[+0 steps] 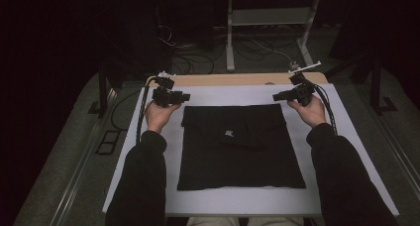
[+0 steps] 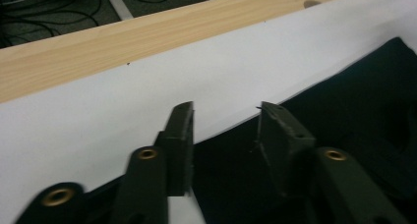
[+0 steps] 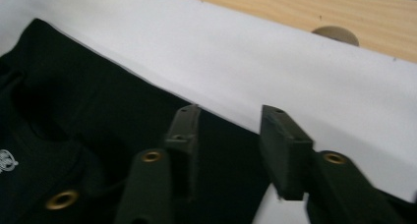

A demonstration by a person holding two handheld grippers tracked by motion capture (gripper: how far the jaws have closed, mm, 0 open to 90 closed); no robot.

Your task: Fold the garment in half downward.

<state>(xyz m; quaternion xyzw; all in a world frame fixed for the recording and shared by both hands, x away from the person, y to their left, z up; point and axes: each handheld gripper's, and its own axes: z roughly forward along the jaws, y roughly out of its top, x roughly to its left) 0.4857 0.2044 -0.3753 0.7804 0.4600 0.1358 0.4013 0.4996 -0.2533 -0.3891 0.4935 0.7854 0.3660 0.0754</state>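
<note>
A black garment lies folded into a flat rectangle on a white sheet, with a small pale logo near its middle. My left gripper hovers at the garment's far left corner, and its jaws stand apart. In the left gripper view the gripper has the cloth's far edge below the gap, with no pad pressing on it. My right gripper is at the far right corner. In the right gripper view its jaws are also apart above the cloth.
The white sheet covers a wooden table whose bare far edge shows beyond it, with a round hole in the wood. Cables and a white stand lie on the dark floor behind. White margins run around the garment.
</note>
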